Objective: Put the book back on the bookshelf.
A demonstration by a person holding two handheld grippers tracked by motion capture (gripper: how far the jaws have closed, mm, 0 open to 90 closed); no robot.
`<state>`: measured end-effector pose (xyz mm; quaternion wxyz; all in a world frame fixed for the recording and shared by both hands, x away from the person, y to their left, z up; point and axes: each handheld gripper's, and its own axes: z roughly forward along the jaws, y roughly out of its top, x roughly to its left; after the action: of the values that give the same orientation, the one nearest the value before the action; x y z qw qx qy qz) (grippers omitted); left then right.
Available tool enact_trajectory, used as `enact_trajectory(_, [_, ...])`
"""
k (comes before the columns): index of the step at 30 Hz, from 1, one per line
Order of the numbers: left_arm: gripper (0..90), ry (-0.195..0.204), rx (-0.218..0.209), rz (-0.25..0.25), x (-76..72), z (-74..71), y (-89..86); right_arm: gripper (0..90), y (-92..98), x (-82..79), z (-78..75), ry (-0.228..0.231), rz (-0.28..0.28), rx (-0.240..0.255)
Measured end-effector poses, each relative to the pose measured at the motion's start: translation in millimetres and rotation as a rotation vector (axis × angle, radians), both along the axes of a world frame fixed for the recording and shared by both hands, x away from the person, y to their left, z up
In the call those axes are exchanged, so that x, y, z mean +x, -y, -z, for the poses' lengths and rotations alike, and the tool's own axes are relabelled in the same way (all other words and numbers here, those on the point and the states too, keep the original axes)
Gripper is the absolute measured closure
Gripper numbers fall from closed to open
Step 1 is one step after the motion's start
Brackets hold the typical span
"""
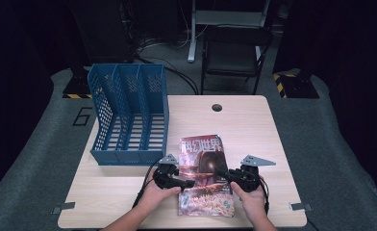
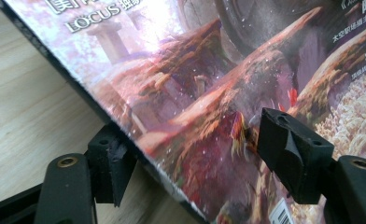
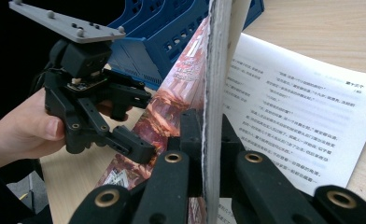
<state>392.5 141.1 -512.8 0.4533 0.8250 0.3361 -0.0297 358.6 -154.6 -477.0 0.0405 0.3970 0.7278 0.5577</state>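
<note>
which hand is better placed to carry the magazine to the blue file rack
Right. The right gripper is clamped on the magazine edge, while the left gripper jaws straddle its other edge, open, though the blue file rack stands on the left.

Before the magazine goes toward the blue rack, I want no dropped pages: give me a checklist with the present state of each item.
1. Right gripper clamped on the magazine edge: ok, jaws shut on the pages.
2. Left gripper gripping: not ok, its jaws straddle the edge with a gap.
3. Pages held together: not ok, one page has fallen open in the right gripper view.
4. Blue file rack slots free: ok.
5. Table between magazine and rack free of obstacles: ok.
</note>
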Motion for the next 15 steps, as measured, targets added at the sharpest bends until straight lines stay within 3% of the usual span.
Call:
enact_trajectory(4, [27.2, -0.013, -0.012, 0.020, 0.6, 1.8, 4.4, 86.4, 0.6, -1.5, -0.9, 0.008, -0.005, 0.005])
enact_trajectory(6, [25.0, -0.010, -0.006, 0.055, -0.3, 3.4, 11.4, 86.4, -0.2, -2.6, -1.8, 0.007, -0.003, 0.007])
enact_trajectory(9, [22.8, -0.010, 0.002, 0.053, 0.2, 4.1, 13.1, 86.4, -0.1, -3.0, -2.2, 0.014, -0.005, 0.005])
enact_trajectory(15, [36.3, -0.031, -0.039, 0.022, 1.0, -1.9, 6.4, 86.2, 2.8, -2.1, -1.7, 0.019, -0.005, 0.010])
